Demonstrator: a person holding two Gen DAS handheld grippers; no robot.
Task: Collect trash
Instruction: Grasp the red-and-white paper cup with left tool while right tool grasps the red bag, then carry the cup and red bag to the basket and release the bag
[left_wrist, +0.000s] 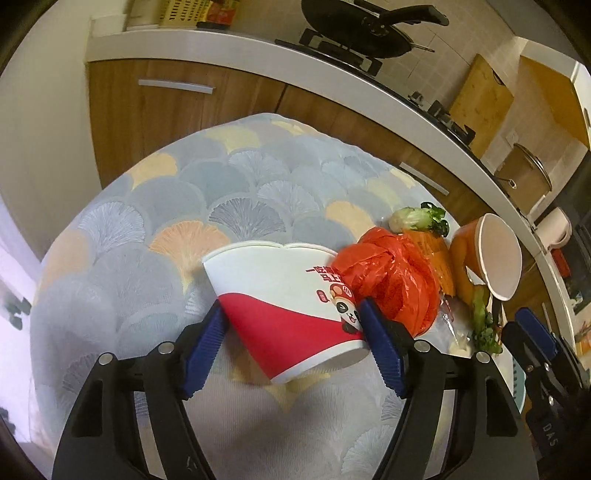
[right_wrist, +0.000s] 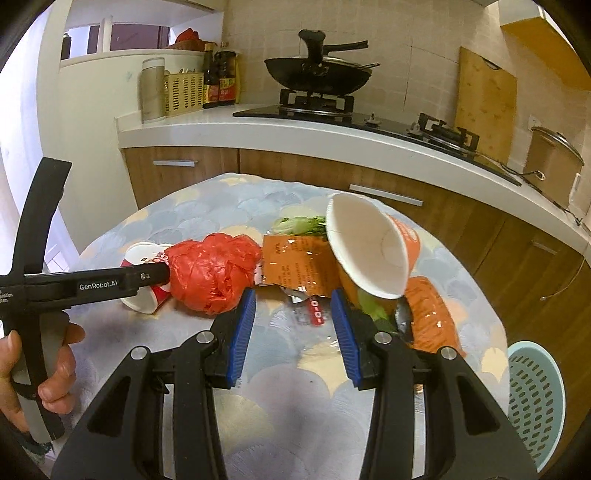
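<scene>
A red-and-white paper cup (left_wrist: 280, 295) lies on its side on the patterned tablecloth (left_wrist: 221, 177). My left gripper (left_wrist: 291, 308) is open, its blue pads on either side of the cup's narrow end. Beside the cup sits a crumpled red plastic bag (left_wrist: 391, 280), seen also in the right wrist view (right_wrist: 214, 273). My right gripper (right_wrist: 293, 325) is open and holds nothing. It hovers over a small red sachet (right_wrist: 314, 314). Beyond it lie an orange wrapper (right_wrist: 299, 266), leafy greens (right_wrist: 299, 223) and a tipped orange paper cup (right_wrist: 369, 247).
A teal perforated basket (right_wrist: 535, 398) stands at the table's right edge. A person's hand (right_wrist: 55, 369) holds the left gripper's handle. Behind the table runs a kitchen counter (right_wrist: 258, 129) with a wok (right_wrist: 317, 74), a cutting board (right_wrist: 484, 103) and a pot (right_wrist: 554, 158).
</scene>
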